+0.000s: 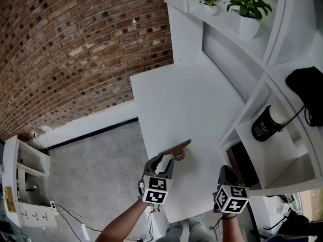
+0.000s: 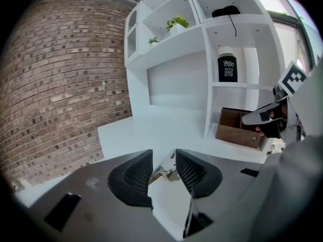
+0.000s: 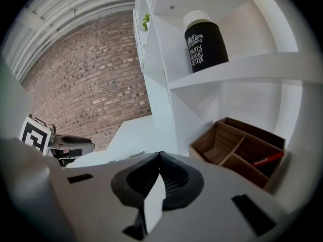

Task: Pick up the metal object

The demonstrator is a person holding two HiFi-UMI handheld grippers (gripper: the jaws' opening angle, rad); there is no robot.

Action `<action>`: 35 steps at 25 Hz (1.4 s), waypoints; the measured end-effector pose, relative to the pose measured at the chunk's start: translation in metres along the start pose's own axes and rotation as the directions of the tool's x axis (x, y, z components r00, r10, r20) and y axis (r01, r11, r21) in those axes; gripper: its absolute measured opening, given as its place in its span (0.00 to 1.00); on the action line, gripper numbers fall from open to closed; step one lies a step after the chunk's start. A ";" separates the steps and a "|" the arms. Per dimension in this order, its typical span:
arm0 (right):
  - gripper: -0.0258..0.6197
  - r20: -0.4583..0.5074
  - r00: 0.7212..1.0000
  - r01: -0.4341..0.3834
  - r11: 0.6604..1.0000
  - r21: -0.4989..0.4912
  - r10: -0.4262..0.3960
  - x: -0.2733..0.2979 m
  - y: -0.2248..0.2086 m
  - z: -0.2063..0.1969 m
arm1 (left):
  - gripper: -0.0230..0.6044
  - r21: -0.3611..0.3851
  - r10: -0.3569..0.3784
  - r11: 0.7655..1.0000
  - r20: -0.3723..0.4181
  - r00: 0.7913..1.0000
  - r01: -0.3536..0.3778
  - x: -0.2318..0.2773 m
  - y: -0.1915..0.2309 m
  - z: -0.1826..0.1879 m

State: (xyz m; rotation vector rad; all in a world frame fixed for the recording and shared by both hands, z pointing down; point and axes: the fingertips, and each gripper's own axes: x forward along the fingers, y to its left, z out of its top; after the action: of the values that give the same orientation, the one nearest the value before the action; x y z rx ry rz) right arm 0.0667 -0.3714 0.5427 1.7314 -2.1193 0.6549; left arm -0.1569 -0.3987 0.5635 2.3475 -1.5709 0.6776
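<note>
The metal object is a flat shiny strip with a brass-coloured bit under it, near the white table's front left edge. My left gripper is shut on it. In the left gripper view the metal object sits pinched between the two black ribbed pads of the left gripper. My right gripper hovers by the table's front right, in front of the shelf unit. Seen from its own camera, the right gripper is shut with nothing between its pads.
A white shelf unit stands along the table's right side. It holds a black jar, a dark bag and potted plants. A wooden divided box with a red item sits on the lowest shelf. A brick wall lies to the left.
</note>
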 end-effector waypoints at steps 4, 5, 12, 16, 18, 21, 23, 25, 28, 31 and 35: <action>0.04 -0.016 1.000 0.023 0.999 0.024 -0.023 0.002 -0.010 -0.011 | 0.26 0.064 -0.046 0.997 -0.032 0.998 0.048 0.015 -0.012 -0.001; 0.04 -0.020 0.999 0.027 0.999 0.028 -0.027 0.003 -0.012 -0.013 | 0.26 0.079 -0.057 0.995 -0.043 0.997 0.061 0.019 -0.014 -0.002; 0.04 -0.044 0.998 0.038 0.998 0.041 -0.036 0.016 -0.022 -0.025 | 0.26 0.162 -0.112 0.978 -0.138 0.984 0.134 0.047 -0.025 -0.020; 0.04 -0.067 0.997 0.034 0.998 0.043 -0.031 0.023 -0.022 -0.031 | 0.26 0.195 -0.126 0.967 -0.185 0.975 0.162 0.060 -0.024 -0.030; 0.04 -0.079 0.996 0.035 0.998 0.045 -0.032 0.026 -0.024 -0.035 | 0.26 0.239 -0.129 0.955 -0.206 0.970 0.178 0.066 -0.024 -0.035; 0.04 -0.095 0.995 0.039 0.998 0.051 -0.034 0.030 -0.026 -0.043 | 0.26 0.337 -0.124 0.920 -0.232 0.965 0.199 0.074 -0.025 -0.041; 0.04 -0.101 0.994 0.041 0.997 0.058 -0.035 0.034 -0.027 -0.050 | 0.26 0.399 -0.120 0.892 -0.238 0.964 0.210 0.079 -0.027 -0.044; 0.04 -0.106 0.994 0.041 0.997 0.063 -0.034 0.037 -0.027 -0.055 | 0.26 0.441 -0.124 0.869 -0.248 0.961 0.226 0.083 -0.030 -0.047; 0.04 -0.114 0.993 0.043 0.997 0.068 -0.035 0.038 -0.027 -0.059 | 0.26 0.486 -0.132 0.836 -0.272 0.953 0.255 0.088 -0.033 -0.050; 0.04 -0.120 0.992 0.050 0.996 0.074 -0.041 0.039 -0.029 -0.062 | 0.26 0.522 -0.135 0.806 -0.297 0.945 0.279 0.094 -0.034 -0.053; 0.04 -0.129 0.991 0.055 0.995 0.078 -0.045 0.040 -0.033 -0.068 | 0.26 0.551 -0.131 0.776 -0.335 0.933 0.308 0.102 -0.037 -0.060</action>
State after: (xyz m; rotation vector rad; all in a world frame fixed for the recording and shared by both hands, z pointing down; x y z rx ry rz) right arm 0.0879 -0.3728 0.6252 1.7296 -1.9819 0.8250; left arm -0.1058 -0.4405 0.6683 2.6274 -1.0201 1.5560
